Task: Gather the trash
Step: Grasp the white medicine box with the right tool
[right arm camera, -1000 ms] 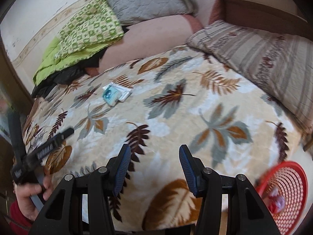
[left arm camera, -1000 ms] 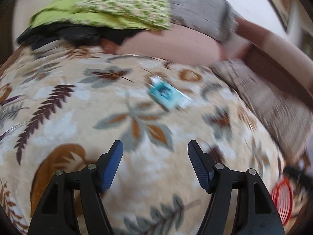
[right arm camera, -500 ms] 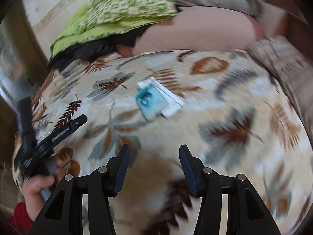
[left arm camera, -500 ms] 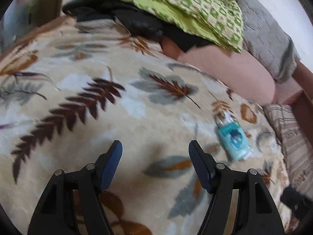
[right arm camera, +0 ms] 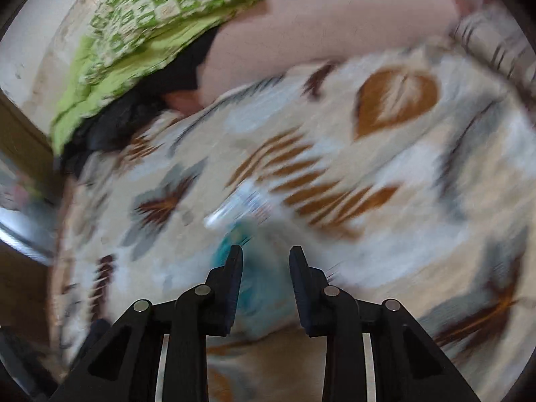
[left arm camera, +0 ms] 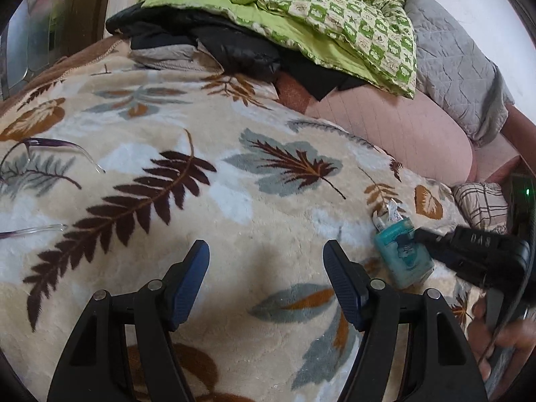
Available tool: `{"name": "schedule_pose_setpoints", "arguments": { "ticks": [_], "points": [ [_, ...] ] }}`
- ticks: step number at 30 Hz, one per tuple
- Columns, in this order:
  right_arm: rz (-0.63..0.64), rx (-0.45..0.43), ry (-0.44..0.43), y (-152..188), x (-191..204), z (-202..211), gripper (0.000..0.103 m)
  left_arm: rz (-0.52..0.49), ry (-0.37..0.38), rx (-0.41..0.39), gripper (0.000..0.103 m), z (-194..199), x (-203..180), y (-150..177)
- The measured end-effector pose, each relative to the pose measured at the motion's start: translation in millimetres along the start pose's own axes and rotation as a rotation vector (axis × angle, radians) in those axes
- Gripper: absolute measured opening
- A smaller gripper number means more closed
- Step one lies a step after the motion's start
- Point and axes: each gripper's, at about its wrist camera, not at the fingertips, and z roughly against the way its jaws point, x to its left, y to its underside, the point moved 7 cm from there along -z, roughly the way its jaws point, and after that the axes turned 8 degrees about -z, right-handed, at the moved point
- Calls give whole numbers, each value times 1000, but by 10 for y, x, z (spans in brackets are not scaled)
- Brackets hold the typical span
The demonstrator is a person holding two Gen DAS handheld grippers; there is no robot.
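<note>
On the leaf-patterned blanket (left arm camera: 207,201), near its far right side, lies the teal packet (left arm camera: 403,259). Right gripper (right arm camera: 266,251), fingers partly apart and astride the packet (view blurred, contact unclear): reaching step. Left gripper (left arm camera: 266,251) wide apart, empty, hovering well aside. Next: lower, close on the packet, lift.

Motion blur smears the teal packet (right arm camera: 261,278) between the right tongs (right arm camera: 266,258), hiding any contact.
</note>
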Motion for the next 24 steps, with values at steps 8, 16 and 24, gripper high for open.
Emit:
{"name": "schedule_pose_setpoints", "arguments": {
  "ticks": [8,16,24],
  "points": [
    [121,-67,-8,-5,222,314,49,36,3,9,69,-19,41,39],
    [347,5,240,-71,-26,-22,62,28,3,6,69,-50,8,26],
    [566,28,314,-12,63,-231,72,4,27,-10,69,-61,-67,-2]
  ]
}}
